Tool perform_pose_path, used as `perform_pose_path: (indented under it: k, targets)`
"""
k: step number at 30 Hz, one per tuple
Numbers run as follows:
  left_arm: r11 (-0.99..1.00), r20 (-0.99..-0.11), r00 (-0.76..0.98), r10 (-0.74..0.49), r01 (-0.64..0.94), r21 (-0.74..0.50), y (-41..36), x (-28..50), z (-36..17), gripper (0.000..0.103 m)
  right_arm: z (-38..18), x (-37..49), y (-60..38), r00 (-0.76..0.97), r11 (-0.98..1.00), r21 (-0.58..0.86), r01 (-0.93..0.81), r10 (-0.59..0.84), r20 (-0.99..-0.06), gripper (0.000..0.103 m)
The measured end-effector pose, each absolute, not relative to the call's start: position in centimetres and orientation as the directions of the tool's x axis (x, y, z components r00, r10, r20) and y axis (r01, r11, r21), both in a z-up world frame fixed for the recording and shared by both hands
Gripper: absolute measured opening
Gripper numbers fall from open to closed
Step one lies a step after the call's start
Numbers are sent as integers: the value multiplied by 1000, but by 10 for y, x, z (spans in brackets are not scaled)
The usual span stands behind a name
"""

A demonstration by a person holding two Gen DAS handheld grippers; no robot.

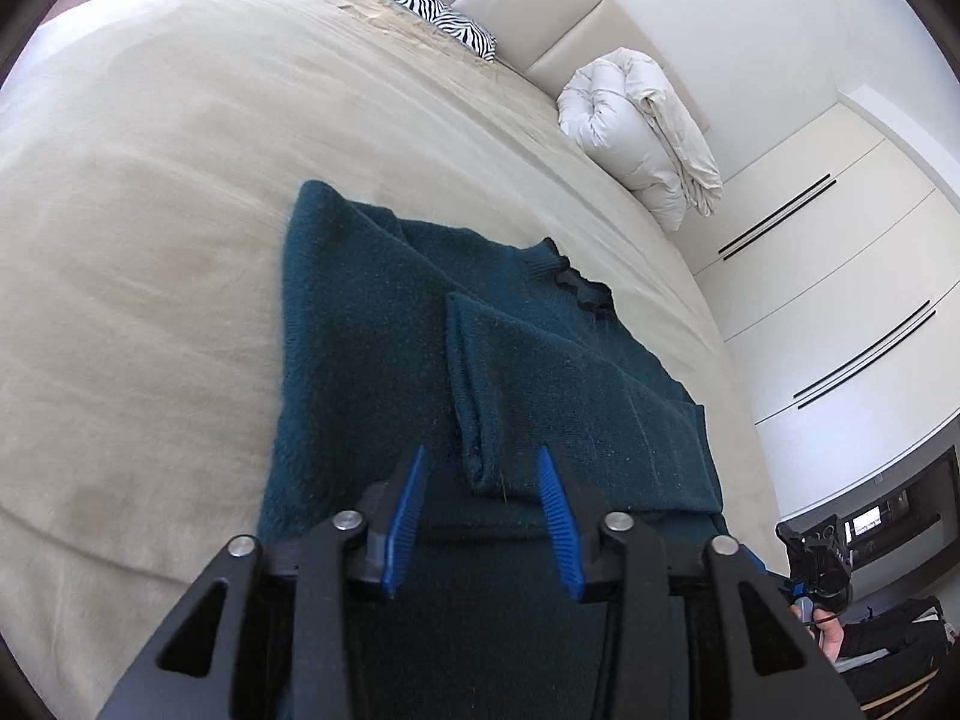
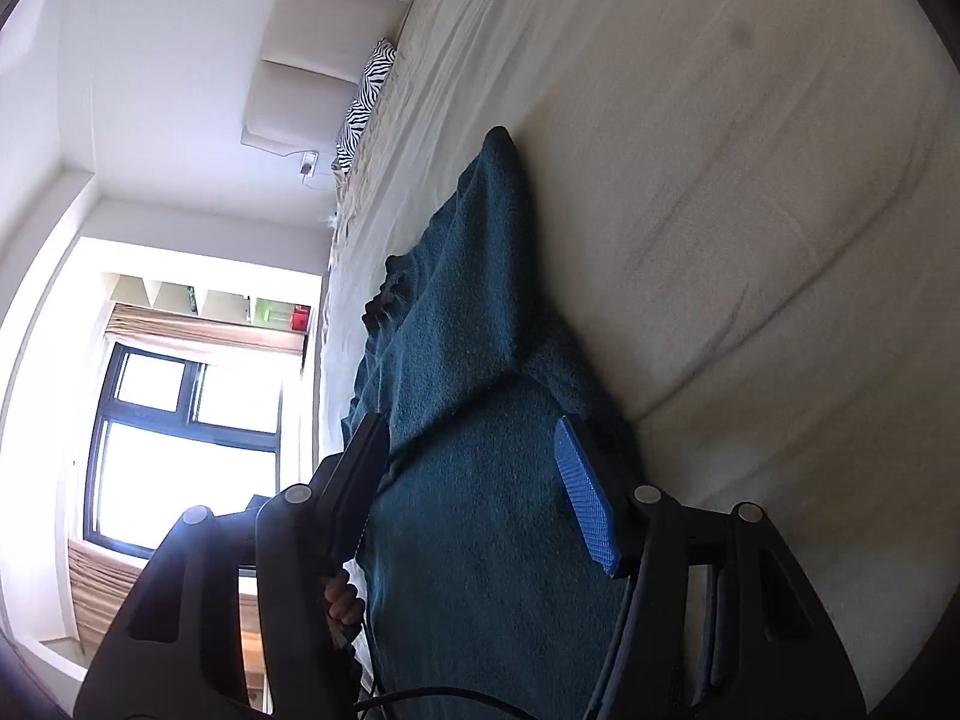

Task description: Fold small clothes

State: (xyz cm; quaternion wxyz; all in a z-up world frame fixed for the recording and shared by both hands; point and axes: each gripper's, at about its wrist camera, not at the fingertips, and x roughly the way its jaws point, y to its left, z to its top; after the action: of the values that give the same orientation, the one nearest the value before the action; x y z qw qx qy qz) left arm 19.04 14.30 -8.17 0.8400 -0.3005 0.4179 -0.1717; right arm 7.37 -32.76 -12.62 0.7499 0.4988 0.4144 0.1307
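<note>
A dark teal knit sweater lies flat on the beige bed, collar pointing to the far right, both sleeves folded in over the body. My left gripper is open just above the cuff of the folded sleeve, touching nothing. In the right wrist view the same sweater runs away from the camera. My right gripper is open, its fingers wide apart, hovering over the sweater's near part with the cloth showing between them.
The beige bedspread spreads wide around the sweater. A rolled white duvet and a zebra-print pillow lie by the padded headboard. White wardrobe doors stand to the right. A window shows in the right wrist view.
</note>
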Motion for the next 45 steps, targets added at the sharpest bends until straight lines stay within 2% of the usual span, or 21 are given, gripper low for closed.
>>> perform_pose_path:
  k: [1,3,7,13,20,35,38,40,43,45]
  targets:
    - [755,-577,626,-525,30,-655,156,172,-73,60,-120,58,-325,629,489,848,206,597,-497,57]
    - [755,-565,668,-484,-7,-656,180,135,-62,64,-112,32,-319,637,521,832,190,580,-509,57]
    - [747,-602,652,-462,-80,-660,205,72,-66,64,-111,-16,-306,640,560,806,193,550,-536,57]
    - [799,-688,574,-444,-93,-594,189,9,-83,64,-102,-59,-285,628,650,738,180,501,-595,57]
    - [829,-732,510,-452,-63,-556,176,-31,-88,64,-81,-88,-274,627,693,706,145,488,-608,57]
    - [849,-794,368,-484,-22,-528,163,-74,-102,61,-72,-145,-281,545,767,617,177,446,-710,57]
    - [847,-798,354,-488,-27,-530,162,-77,-106,53,-71,-160,-290,527,782,590,200,422,-738,57]
    - [847,-802,353,-483,-46,-530,165,-78,-109,39,-71,-169,-297,517,786,578,219,409,-752,57]
    - [847,-807,346,-478,-63,-528,168,-77,-111,26,-73,-179,-305,492,794,557,244,394,-776,57]
    - [842,-805,342,-484,-68,-535,170,-77,-112,25,-77,-184,-308,458,802,533,270,379,-804,57]
